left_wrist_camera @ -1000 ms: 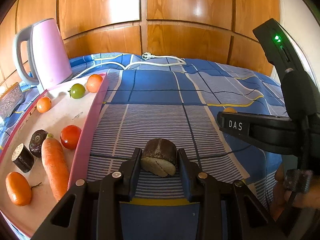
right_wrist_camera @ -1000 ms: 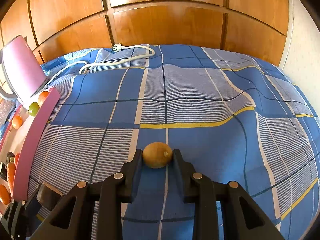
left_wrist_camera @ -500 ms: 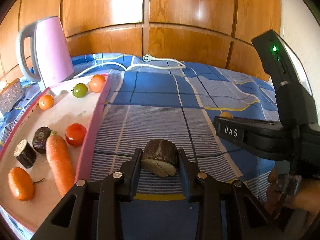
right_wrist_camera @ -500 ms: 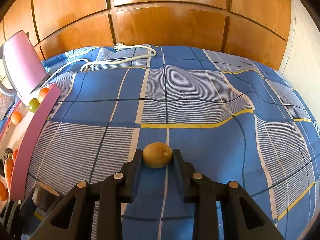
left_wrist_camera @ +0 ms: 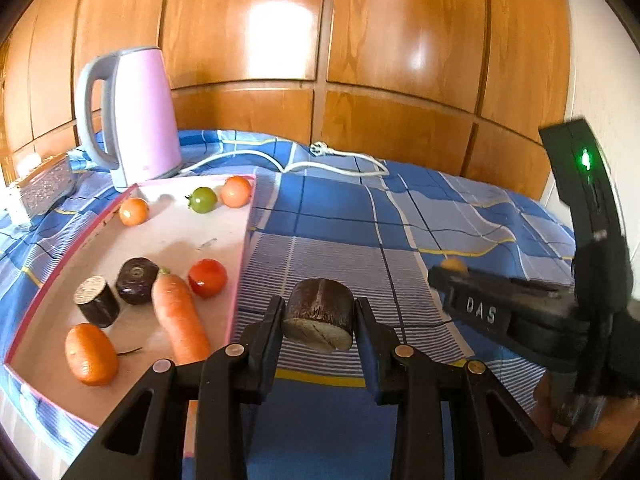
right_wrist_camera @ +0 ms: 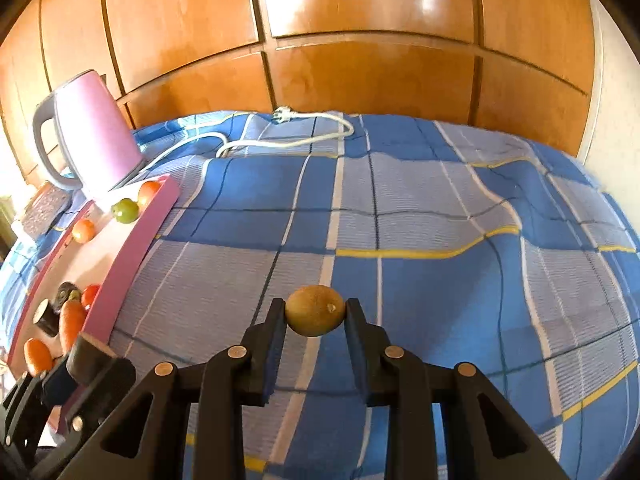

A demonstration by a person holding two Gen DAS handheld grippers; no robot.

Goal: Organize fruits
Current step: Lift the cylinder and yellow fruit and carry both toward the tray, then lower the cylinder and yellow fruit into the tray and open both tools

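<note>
The left gripper (left_wrist_camera: pixel 319 322) is clamped on a dark stump-like chunk (left_wrist_camera: pixel 319 319) above the blue checked cloth (left_wrist_camera: pixel 340 248), just right of the pink tray (left_wrist_camera: pixel 239 280). The right gripper (right_wrist_camera: pixel 315 317) pinches a kiwi (right_wrist_camera: pixel 315 310) (held clear of the cloth). On the tray lie a carrot (left_wrist_camera: pixel 181 320) and tomatoes; beyond stands a pink kettle (left_wrist_camera: pixel 140 112).

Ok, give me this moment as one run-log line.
left claw: shut on dark cut chunk | right claw: shut on kiwi | both held above blue cloth | pink tray: left, holds produce
</note>
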